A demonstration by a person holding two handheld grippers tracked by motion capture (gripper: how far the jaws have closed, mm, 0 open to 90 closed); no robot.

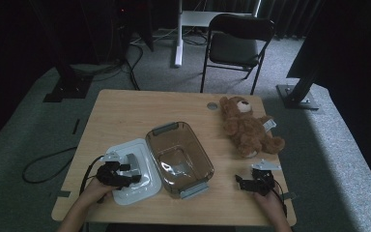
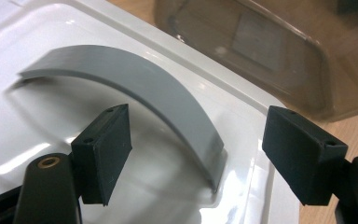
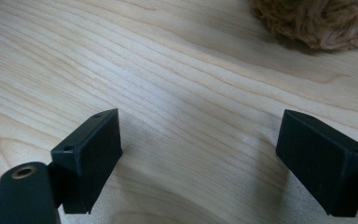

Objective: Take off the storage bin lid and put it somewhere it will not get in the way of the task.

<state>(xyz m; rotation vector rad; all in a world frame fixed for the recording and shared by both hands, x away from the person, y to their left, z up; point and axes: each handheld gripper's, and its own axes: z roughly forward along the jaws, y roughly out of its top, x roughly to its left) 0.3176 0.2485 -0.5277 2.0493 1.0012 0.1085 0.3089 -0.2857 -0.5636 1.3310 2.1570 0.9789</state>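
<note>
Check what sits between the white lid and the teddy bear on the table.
The clear brown container lies between them in the high view, open side up, its edge right against the white lid. Bare table separates it from the teddy bear.

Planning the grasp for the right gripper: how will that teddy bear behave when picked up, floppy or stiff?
Likely floppy: the teddy bear lies sprawled on the table, limbs splayed. Probably light for its size, as its shaggy plush fur suggests soft stuffing. Unlikely to roll or slip; the fur should give the pads purchase, though a limb grip may let the body dangle.
</note>
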